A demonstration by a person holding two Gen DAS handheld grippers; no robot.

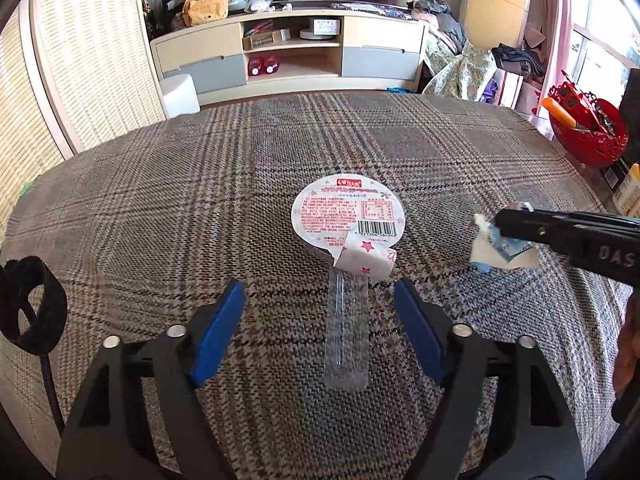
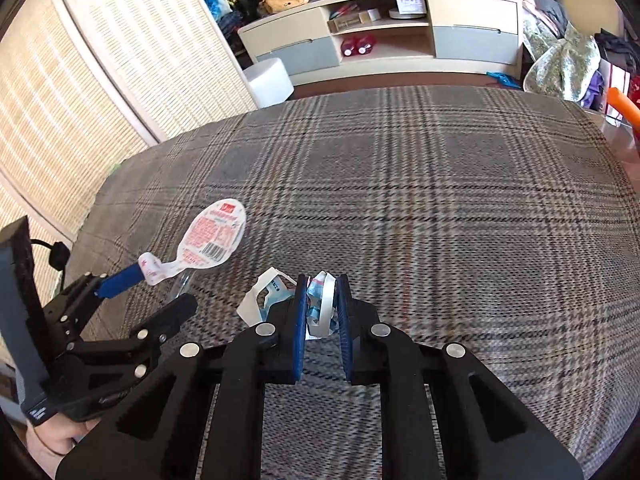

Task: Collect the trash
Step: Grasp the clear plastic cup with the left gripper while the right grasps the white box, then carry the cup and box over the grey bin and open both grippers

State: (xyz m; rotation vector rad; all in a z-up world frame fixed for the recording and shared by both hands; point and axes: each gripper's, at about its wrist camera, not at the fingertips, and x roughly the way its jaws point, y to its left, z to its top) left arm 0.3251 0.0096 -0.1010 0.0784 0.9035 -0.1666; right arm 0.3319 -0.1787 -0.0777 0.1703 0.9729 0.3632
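Left gripper [image 1: 320, 328] jaws wide, straddling a clear plastic spoon [image 1: 346, 340] flat on the plaid cloth [image 1: 160, 208]; handle end nearest, long axis running straight away toward the peeled foil lid [image 1: 347, 216] lying over its far end. Spoon looks light, stiff, slick; grip mid-handle. Lid thin, floppy. Right gripper [image 2: 322, 308] clamped narrow on a crumpled wrapper [image 2: 318, 304], soft, weightless.

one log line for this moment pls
left gripper: open over spoon, by lid | right gripper: shut on wrapper | surface: plaid cloth
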